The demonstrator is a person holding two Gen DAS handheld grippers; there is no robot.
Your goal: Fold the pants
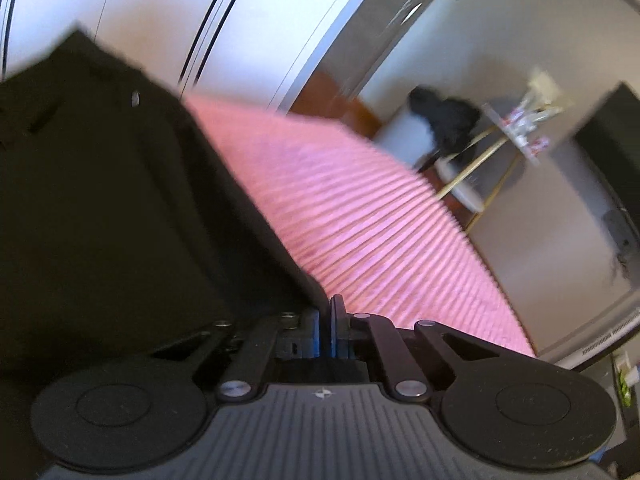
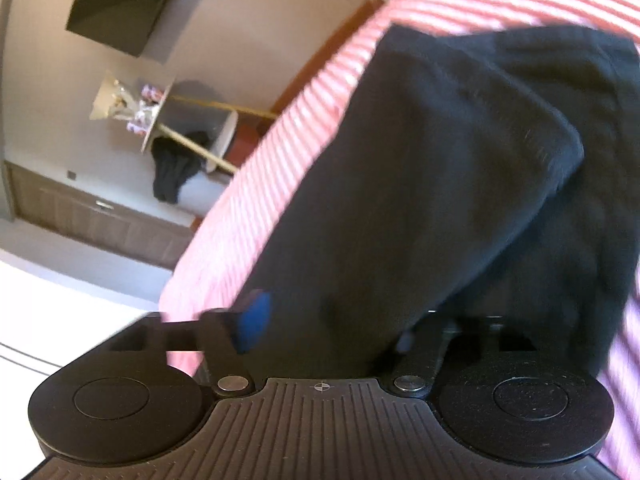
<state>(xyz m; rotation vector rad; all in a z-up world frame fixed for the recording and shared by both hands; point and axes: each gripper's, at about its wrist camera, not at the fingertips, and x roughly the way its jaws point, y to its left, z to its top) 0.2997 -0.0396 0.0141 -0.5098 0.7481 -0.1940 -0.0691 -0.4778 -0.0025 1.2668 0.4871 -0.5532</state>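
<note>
Left tool: the left tool (image 1: 327, 320) is showing its two fingers pressed together, blue pads nearly meeting, with the edge of the black pants (image 1: 100, 200) running down into the gap; it is pinching the pants.
Right tool: the right tool (image 2: 324, 328) is sitting with its fingers spread; one blue pad (image 2: 254, 322) is showing at the left, while black cloth is draping over the middle and covering the other finger. Whether the fabric is being gripped cannot be told.
Pants: in the left wrist view the pants are filling the left half of the frame, lying over the pink striped bed cover (image 1: 360, 208) and hanging up toward the camera. In the right wrist view the pants (image 2: 460, 180) are bunching in a thick fold that is dropping across the tool, with the striped cover (image 2: 260, 200) showing along their left side and behind them.
Bed: the pink and white stripes are running across the whole bed surface; the far edge is blurring.
Room behind: a small round side table (image 1: 516, 136) with gold legs is standing beyond the bed edge, carrying small wrapped items, and a dark garment (image 1: 444, 120) is lying beside it on a white seat. A dark screen (image 2: 120, 4) is hanging on the wall.
</note>
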